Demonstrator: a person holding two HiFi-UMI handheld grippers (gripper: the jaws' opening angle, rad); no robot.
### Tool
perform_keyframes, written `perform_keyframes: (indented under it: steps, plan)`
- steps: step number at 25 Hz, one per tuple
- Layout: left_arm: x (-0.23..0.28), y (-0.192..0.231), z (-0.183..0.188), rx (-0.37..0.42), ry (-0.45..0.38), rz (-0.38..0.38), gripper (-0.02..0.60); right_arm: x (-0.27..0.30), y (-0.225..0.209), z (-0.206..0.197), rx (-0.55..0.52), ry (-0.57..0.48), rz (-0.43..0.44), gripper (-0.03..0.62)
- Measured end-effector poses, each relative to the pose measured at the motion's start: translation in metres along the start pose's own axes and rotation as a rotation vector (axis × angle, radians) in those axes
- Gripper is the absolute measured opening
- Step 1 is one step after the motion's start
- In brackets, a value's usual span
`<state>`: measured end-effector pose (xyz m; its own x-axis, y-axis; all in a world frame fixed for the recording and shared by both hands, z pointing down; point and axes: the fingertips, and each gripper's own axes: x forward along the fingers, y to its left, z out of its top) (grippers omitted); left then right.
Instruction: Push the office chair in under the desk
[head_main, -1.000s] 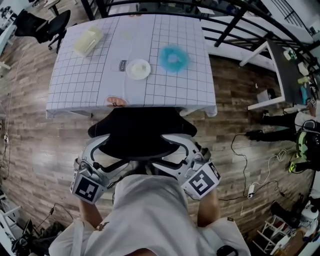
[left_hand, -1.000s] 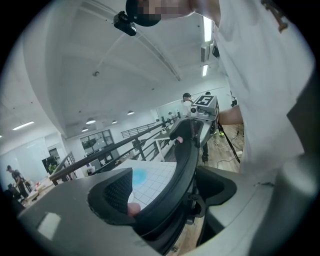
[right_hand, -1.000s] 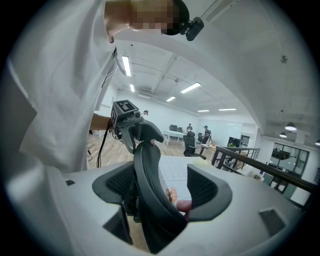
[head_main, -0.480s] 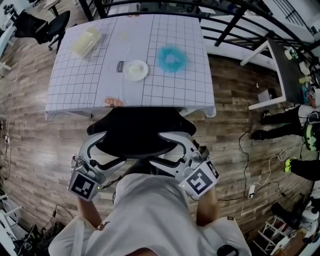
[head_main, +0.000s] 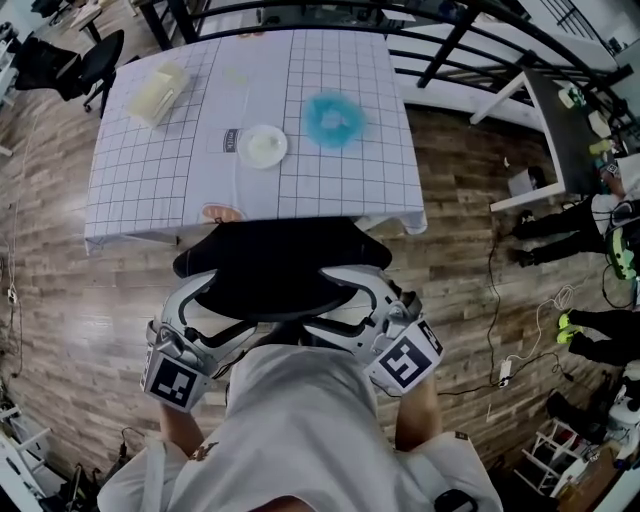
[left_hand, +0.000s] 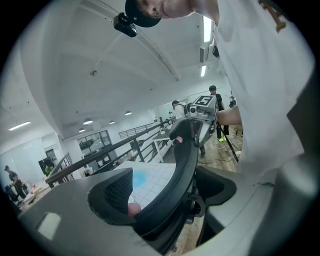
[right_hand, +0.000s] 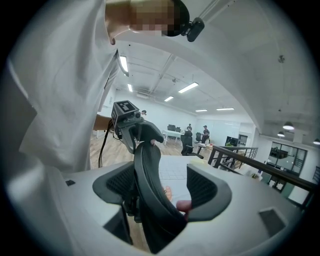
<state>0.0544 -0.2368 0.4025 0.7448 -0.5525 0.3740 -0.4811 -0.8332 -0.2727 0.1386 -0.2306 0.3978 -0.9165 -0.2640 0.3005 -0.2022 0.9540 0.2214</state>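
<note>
The office chair (head_main: 275, 255) stands at the near edge of the worktop (head_main: 160, 170), its front just under the checked cloth. Both tools straddle the backrest (left_hand: 187, 160) from behind. The left tool (head_main: 222, 305) and right tool (head_main: 332, 300) each have jaws spread wide, with the rim between them and gaps showing — not clamped.

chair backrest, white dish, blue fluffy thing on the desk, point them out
chair backrest (head_main: 280, 270), head view, middle of the black back
white dish (head_main: 262, 146), head view, centre
blue fluffy thing (head_main: 334, 120), head view, centre
</note>
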Motion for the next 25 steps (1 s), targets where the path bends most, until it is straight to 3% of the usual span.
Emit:
perform_keyframes:
  steps: [8,12,25]
  plan:
    - [0.004,0.005,0.001,-0.008,0.006,-0.016,0.396,0.000,-0.006,-0.001,0.017,0.006,0.005,0.334]
    - [0.009,0.002,0.003,-0.017,-0.030,-0.034,0.397,-0.001,-0.011,-0.002,0.022,0.009,0.007,0.336]
    - [0.024,0.006,0.013,-0.016,0.000,0.015,0.402,-0.015,-0.023,-0.007,0.014,0.002,0.031,0.336]
